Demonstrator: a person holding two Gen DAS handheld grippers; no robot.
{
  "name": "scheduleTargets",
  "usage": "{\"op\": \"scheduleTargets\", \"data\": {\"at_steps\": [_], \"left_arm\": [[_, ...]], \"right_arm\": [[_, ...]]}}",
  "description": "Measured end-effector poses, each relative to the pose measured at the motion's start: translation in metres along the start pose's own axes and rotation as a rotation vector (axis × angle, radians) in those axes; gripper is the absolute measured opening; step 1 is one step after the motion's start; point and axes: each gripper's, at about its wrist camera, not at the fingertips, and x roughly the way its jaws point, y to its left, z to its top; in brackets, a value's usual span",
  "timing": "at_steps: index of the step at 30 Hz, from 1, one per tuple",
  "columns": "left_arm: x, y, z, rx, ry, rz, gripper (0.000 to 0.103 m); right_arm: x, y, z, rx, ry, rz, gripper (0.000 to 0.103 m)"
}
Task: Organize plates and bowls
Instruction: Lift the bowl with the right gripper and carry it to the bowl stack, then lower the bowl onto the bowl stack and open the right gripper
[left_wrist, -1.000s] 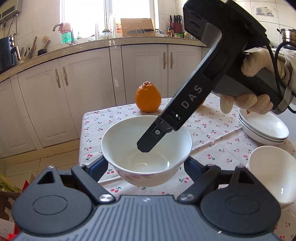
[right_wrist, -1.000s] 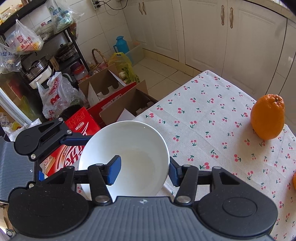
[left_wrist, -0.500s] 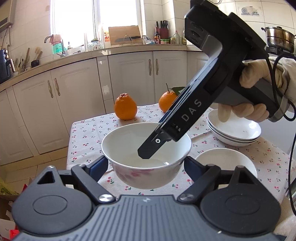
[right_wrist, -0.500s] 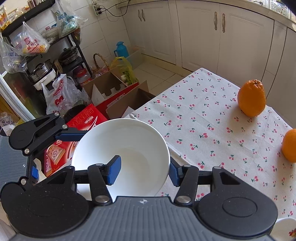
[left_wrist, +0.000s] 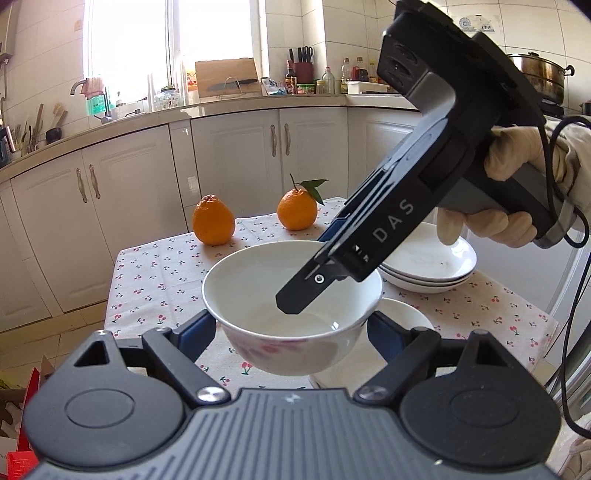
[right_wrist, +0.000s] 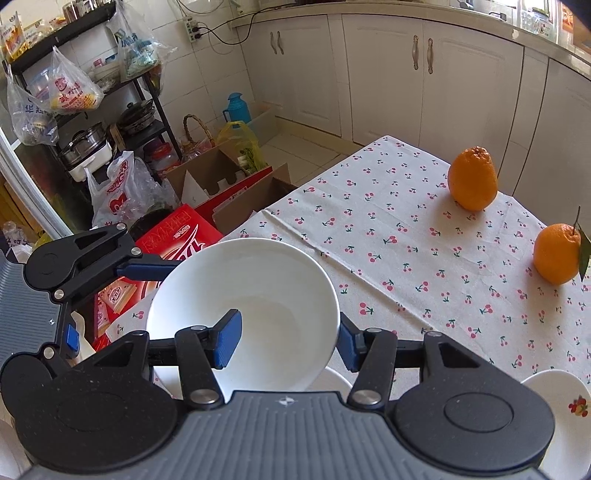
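A white bowl with a pink flower print (left_wrist: 291, 314) is held in the air above the cherry-print table (left_wrist: 155, 273). My left gripper (left_wrist: 291, 328) grips its two outer sides. My right gripper (right_wrist: 290, 341) pinches its rim, one finger inside and one outside; the bowl also shows in the right wrist view (right_wrist: 243, 302). A second white bowl (left_wrist: 402, 317) sits on the table just below and to the right. A stack of white plates (left_wrist: 428, 266) stands at the right.
Two oranges (left_wrist: 213, 220) (left_wrist: 297, 209) lie at the far side of the table. Beyond the table's left edge are cardboard boxes (right_wrist: 221, 192), a red carton (right_wrist: 173, 236) and a cluttered shelf (right_wrist: 92, 110). Kitchen cabinets (left_wrist: 229, 158) stand behind.
Both grippers have carried the bowl up and to the right, from the table's left part to above the second bowl. Both grips stay the same.
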Motion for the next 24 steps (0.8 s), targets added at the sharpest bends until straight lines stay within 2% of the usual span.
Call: {"op": "scheduleTargets", "data": {"at_steps": [10, 24], "left_arm": [[0.005, -0.023, -0.003, 0.016, 0.013, -0.059, 0.089], [0.022, -0.035, -0.016, -0.01, 0.076, -0.107, 0.089]], "right_arm": [[-0.02, -0.007, -0.032, 0.036, -0.01, -0.027, 0.06], [-0.012, -0.015, -0.057, 0.081, 0.023, -0.04, 0.06]]}}
